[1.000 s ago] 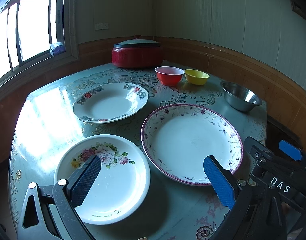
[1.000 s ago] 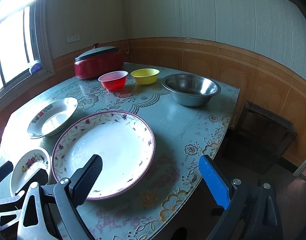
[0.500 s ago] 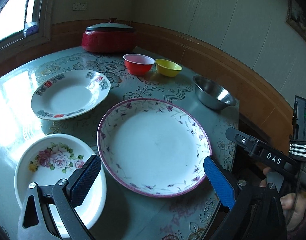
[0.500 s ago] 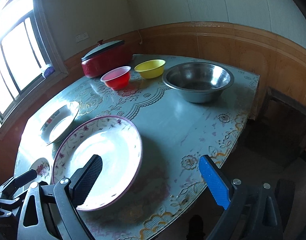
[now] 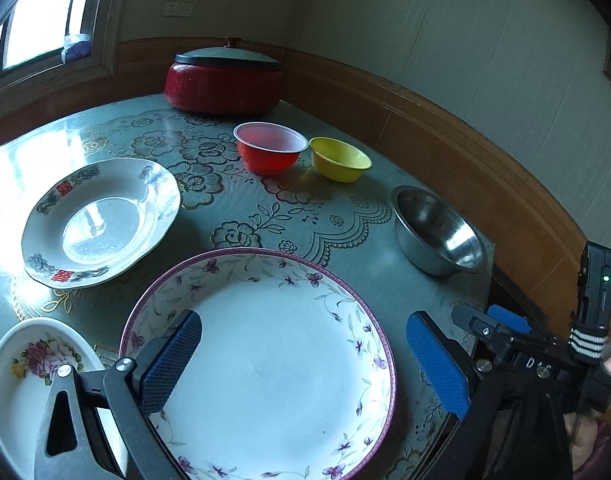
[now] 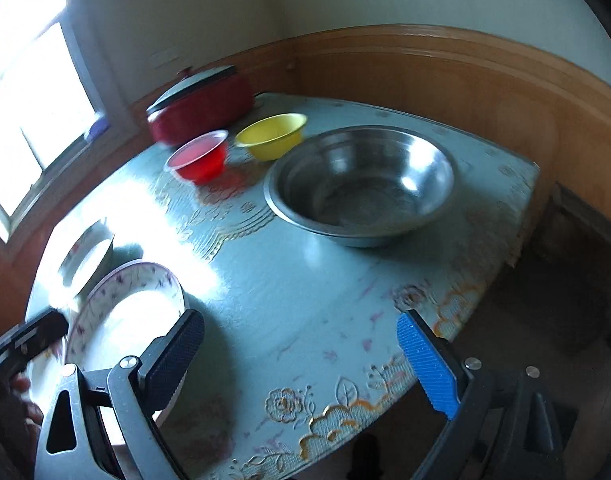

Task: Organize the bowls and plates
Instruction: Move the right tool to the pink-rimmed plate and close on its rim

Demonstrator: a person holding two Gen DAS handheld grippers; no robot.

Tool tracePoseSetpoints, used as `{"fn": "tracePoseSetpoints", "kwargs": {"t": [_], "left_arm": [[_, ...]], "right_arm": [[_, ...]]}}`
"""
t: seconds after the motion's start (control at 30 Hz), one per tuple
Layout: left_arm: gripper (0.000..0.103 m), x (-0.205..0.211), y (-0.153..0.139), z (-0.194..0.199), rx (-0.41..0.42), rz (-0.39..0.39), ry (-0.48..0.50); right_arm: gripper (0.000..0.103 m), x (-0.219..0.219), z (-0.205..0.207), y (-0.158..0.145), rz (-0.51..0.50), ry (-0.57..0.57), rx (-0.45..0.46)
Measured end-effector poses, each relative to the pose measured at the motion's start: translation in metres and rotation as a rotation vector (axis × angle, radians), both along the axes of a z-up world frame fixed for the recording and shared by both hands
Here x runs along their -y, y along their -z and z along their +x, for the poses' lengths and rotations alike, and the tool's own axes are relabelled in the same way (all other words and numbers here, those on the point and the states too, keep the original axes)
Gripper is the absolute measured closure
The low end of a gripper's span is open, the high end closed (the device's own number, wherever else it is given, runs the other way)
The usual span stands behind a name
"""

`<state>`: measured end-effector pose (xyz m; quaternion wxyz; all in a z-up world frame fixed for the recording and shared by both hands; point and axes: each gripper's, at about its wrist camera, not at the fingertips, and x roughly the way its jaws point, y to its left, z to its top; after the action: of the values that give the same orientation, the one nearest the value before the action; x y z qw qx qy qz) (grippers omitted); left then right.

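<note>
left claw (image 5: 303,356) is hovering wide open over the large purple-rimmed floral plate (image 5: 265,356), lining up its rim; right claw (image 6: 301,354), equally wide, is facing the big steel bowl (image 6: 361,184) on the table (image 6: 305,280).

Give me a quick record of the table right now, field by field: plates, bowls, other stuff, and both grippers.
plates: purple-rimmed plate; red-marked plate; rose plate
bowls: red bowl; yellow bowl; steel bowl
other: red lidded pot
left hand-held gripper: open, empty
right hand-held gripper: open, empty
</note>
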<state>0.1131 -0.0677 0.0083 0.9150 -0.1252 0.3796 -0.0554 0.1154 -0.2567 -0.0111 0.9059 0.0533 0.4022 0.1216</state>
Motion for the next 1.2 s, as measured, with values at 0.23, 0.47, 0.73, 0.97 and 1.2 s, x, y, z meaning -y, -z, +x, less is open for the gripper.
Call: {"fn": "tracePoseSetpoints", "kwargs": {"t": [0.23, 0.47, 0.73, 0.97, 1.2], "left_arm": [[0.0, -0.015, 0.012, 0.003, -0.058, -0.017, -0.166], [0.0, -0.035, 0.015, -0.01, -0.086, 0.02, -0.379], [0.001, -0.063, 0.012, -0.03, -0.075, 0.035, -0.564], [0.001, -0.064, 0.013, -0.039, -0.072, 0.025, -0.624], [0.015, -0.035, 0.015, -0.057, -0.085, 0.022, -0.489]], "right_arm": [[0.011, -0.044, 0.04, 0.004, 0.017, -0.274, -0.018], [0.019, -0.091, 0.058, 0.011, 0.014, -0.509, -0.057], [0.029, -0.141, 0.082, 0.007, 0.033, -0.7, -0.104], [0.029, -0.174, 0.082, 0.009, -0.045, -0.821, -0.101], [0.029, -0.158, 0.097, 0.014, -0.097, -0.789, -0.103]]}}
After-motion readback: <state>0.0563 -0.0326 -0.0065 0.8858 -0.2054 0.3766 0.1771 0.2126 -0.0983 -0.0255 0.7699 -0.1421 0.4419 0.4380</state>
